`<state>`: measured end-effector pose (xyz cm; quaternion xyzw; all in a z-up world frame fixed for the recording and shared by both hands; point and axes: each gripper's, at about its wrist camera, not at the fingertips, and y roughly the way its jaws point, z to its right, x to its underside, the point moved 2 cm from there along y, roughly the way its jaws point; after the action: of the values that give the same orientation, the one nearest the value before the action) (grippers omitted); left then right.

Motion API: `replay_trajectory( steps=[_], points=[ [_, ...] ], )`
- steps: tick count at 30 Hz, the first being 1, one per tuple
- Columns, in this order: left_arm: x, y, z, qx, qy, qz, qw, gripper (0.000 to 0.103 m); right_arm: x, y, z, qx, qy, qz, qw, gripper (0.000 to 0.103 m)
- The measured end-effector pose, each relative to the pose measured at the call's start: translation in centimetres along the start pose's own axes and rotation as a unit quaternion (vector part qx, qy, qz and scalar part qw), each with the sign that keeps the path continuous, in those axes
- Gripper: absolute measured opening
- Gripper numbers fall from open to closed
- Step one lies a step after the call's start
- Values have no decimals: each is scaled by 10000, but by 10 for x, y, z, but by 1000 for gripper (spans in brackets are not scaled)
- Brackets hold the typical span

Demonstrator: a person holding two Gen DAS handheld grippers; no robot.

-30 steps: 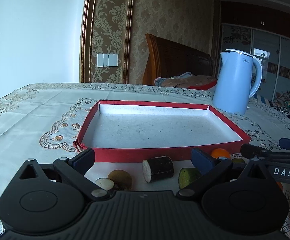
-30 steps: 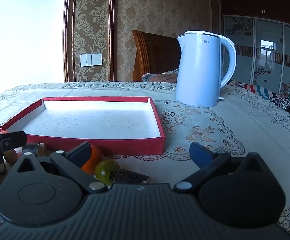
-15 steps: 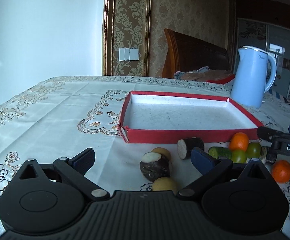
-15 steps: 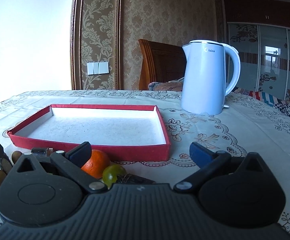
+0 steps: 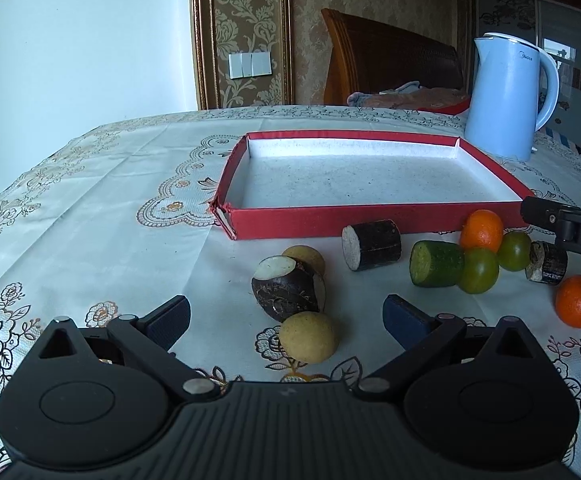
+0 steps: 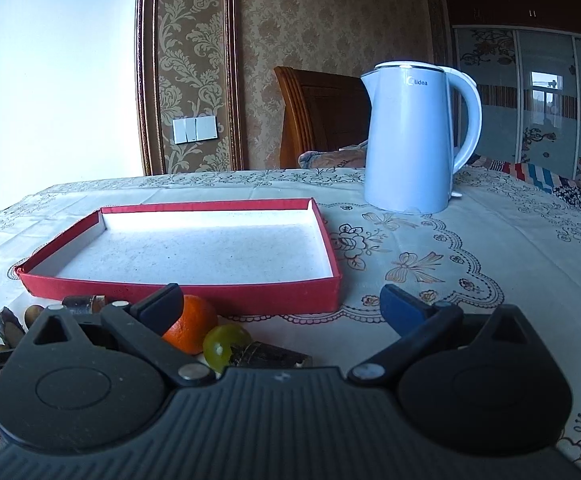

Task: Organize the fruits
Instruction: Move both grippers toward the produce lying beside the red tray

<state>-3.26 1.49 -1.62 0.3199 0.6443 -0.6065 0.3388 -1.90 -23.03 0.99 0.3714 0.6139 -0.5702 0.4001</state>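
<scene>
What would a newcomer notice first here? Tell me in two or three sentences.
First the shallow red tray at the table's centre, its white floor bare. Then the fruit strewn in front of it: two oranges, green tomatoes, a cucumber piece and dark sugarcane chunks. Behind the tray's right corner stands a pale blue kettle.

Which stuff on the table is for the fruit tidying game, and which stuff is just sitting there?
For the job:
- red tray
- two oranges
- two green tomatoes
- cucumber piece
- two yellow round fruits
- dark cut pieces
- left gripper and right gripper, both open

Just sitting there:
- blue kettle
- tablecloth
</scene>
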Motion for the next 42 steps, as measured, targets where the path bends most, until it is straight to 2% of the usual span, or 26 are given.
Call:
replay_trajectory(
  steps=[12, 25, 42],
  points=[
    [-1, 9, -2, -153, -59, -224, 9996, 103, 1, 0, 6, 51, 143, 12, 9999, 103],
    [-1, 10, 1, -313, 47, -193, 9993, 103, 1, 2, 7, 70, 197, -85, 9997, 103],
    [2, 5, 6, -191, 149, -243, 9994, 102, 2, 4, 11, 80, 331, -129, 9993, 103]
  ],
)
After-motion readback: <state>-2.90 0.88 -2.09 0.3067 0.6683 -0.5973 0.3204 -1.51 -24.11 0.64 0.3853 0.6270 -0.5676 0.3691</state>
